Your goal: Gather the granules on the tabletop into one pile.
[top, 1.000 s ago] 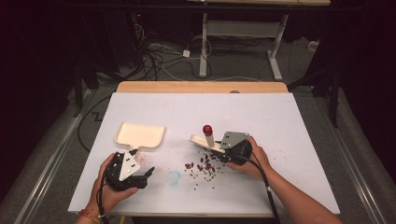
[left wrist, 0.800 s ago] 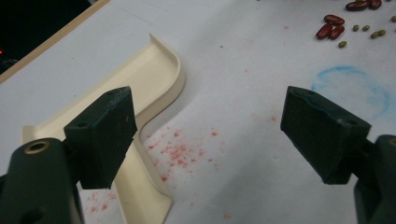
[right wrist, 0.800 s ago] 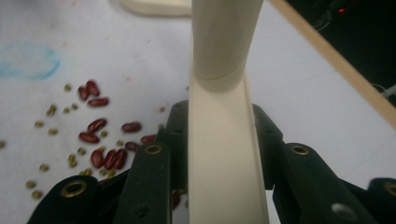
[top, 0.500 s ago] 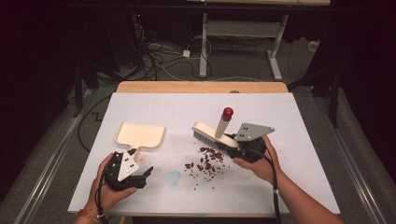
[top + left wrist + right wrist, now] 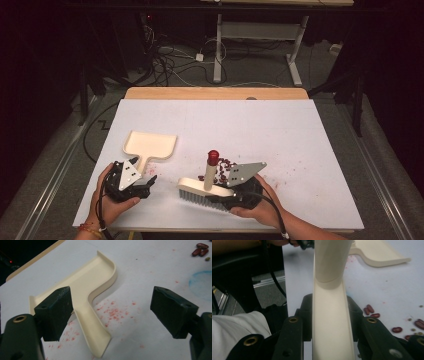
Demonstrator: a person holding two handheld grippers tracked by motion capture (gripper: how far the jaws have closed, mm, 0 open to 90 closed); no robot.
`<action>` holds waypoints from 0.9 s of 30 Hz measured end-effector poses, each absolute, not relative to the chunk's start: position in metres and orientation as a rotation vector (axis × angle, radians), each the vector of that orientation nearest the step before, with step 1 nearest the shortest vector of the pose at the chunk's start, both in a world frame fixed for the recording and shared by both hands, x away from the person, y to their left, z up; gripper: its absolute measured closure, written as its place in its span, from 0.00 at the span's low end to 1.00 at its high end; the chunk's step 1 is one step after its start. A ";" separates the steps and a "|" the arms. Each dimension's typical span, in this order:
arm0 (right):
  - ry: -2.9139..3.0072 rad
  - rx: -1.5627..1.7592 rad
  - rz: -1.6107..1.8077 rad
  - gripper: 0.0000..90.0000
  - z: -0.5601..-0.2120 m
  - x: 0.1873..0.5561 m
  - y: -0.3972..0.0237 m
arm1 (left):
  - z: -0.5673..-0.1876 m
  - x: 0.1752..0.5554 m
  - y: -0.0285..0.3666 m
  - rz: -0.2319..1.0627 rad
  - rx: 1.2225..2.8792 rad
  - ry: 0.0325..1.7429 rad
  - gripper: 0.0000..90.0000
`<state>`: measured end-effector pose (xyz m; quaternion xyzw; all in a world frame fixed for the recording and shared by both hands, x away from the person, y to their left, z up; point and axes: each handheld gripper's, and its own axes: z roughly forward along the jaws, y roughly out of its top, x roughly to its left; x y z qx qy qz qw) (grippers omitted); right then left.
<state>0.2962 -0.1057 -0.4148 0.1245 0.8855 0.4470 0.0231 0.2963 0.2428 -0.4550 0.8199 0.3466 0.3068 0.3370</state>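
Sweeping is being carried out with a cream brush [image 5: 206,192], which is being clamped across its back by the jaws of the right gripper [image 5: 227,196]; in the right gripper view the brush [image 5: 332,322] is being squeezed from both sides by the black pads. The brush is being held at the near side of the red beans [image 5: 226,165], its red-capped handle standing up in front of them. The left gripper [image 5: 145,181] is being held with its jaws wide apart and nothing between them, just near of the dustpan [image 5: 149,146], whose handle [image 5: 92,332] is lying between the spread pads in the left gripper view. The dustpan is lying left of the beans and apart from them. For a clean sweep, the bristles probably ought to be kept flat on the sheet and drawn in short strokes, with the dustpan being gripped and steadied first. The white sheet [image 5: 300,135] around the beans is being marked by reddish specks. Beyond the beans, cables and table legs are standing on a dark floor.
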 end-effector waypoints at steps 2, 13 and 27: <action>2.756 0.394 1.367 0.75 -0.421 0.297 -0.101 | -0.454 0.297 0.244 0.793 2.123 0.910 0.20; 2.647 0.607 1.284 0.75 -0.436 0.313 -0.105 | -0.456 0.296 0.238 0.770 2.157 0.883 0.20; 2.511 0.782 1.238 0.75 -0.432 0.346 -0.137 | -0.457 0.296 0.234 0.799 2.188 0.842 0.20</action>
